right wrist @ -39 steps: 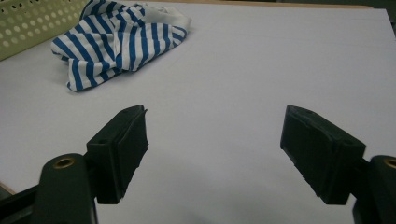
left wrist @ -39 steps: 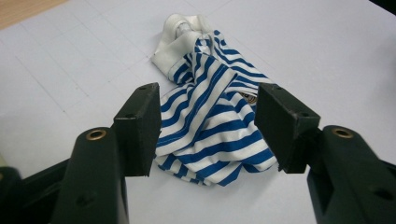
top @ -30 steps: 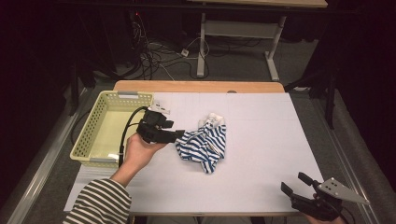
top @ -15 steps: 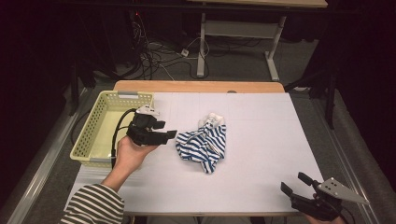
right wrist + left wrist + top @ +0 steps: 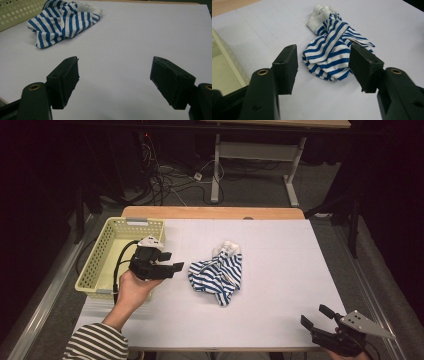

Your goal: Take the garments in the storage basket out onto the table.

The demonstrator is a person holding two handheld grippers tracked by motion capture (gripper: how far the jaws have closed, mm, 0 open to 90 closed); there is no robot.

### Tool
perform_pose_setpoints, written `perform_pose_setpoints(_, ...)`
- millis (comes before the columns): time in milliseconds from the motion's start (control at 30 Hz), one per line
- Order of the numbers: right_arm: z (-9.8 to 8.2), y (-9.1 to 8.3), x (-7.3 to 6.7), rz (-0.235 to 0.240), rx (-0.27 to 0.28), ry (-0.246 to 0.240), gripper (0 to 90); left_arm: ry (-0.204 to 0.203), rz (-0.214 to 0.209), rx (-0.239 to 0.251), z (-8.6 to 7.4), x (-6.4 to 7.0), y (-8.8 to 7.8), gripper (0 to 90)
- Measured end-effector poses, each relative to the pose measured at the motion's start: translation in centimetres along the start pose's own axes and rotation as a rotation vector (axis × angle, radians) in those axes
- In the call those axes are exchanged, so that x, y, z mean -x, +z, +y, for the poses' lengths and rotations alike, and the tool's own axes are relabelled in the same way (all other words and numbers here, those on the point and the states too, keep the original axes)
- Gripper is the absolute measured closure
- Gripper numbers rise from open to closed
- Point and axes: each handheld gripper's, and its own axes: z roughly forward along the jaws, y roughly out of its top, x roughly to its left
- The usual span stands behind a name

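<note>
While our left gripper [image 5: 172, 268] hovers beside the shirt [image 5: 218, 277] — jaws apart, empty — our right gripper [image 5: 314, 317] (also agape) waits well apart.

We list a blue-and-white striped cloth [image 5: 218, 272] with a plain white end, a pale yellow basket [image 5: 98, 268], a white table [image 5: 280, 270], two black grippers, left gripper [image 5: 172, 267], right gripper [image 5: 315, 316], and a black-and-white striped sleeve [image 5: 95, 345].

My high view looks forward and down over the whole counter [image 5: 280, 270]. My left gripper view sits low and close on the striped cloth [image 5: 332, 52]; my right gripper view catches that same cloth [image 5: 62, 22] from farther off.
</note>
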Motion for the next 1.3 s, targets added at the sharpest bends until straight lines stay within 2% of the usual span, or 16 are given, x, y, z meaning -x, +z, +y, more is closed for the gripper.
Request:
perform_pose_setpoints(400,0.0,0.0,0.0,0.000,-0.001,0.001,23.6,0.000,0.005,0.013,-1.0,0.1,-0.7,39.4)
perform_pose_setpoints(667,0.0,0.0,0.0,-0.001,0.001,0.001,23.6,-0.019,0.007,0.030,-1.8,-0.2,-1.3,39.3)
perform_pose_setpoints(1300,0.0,0.0,-0.1,-0.004,-0.001,-0.004,23.7,-0.016,0.019,0.056,-4.0,0.1,-2.3,38.5)
